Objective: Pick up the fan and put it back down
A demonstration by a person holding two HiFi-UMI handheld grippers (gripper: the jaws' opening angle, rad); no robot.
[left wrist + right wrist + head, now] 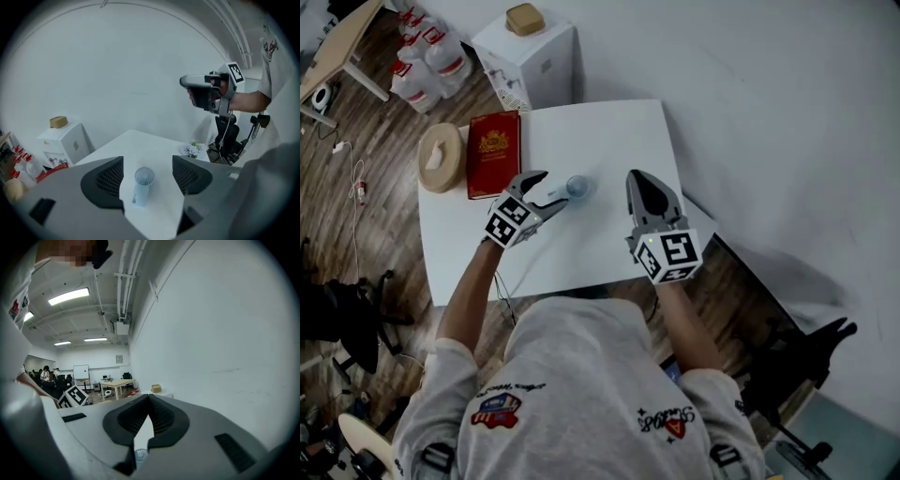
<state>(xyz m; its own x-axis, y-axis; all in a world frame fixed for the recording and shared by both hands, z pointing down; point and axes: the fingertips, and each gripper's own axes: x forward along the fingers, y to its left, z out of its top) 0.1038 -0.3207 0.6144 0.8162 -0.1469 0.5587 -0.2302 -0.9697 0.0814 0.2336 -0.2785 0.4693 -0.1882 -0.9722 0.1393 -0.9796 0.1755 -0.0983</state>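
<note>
On the white tabletop (609, 131), a little left of its middle, sits the small pale-blue fan (577, 187). In the left gripper view the fan (142, 186) shows its round grille uppermost and its slim body below, and it seems to stand upright. Nothing touches it.

Just beside the fan is the left gripper (548, 190), pointed at it from the person's side. Its dark fingers (110, 178) are spread wide. In that gripper's own view the fan lies in line with the gap between them but beyond their tips, with bare tabletop on each side.

Well to the right of the fan, the right gripper (641, 180) is held over the tabletop with its marker cube toward the person. Its fingers (161, 416) are pressed together at the tips, with nothing pinched between them. Through the narrow slit below the tips, a bit of the fan's grille (140, 455) can be seen.

Along the left edge of the tabletop lies a red book (493, 153), and a round tan object (441, 157) sits just beside it at the very edge. A small bunch of pale flowers (191, 149) rests near another edge.

Beyond the tabletop a white box (530, 56) stands against the wall with a tan item (525, 19) on top of it. Bottles with red caps (431, 56) are grouped on the wooden floor next to the box.
</note>
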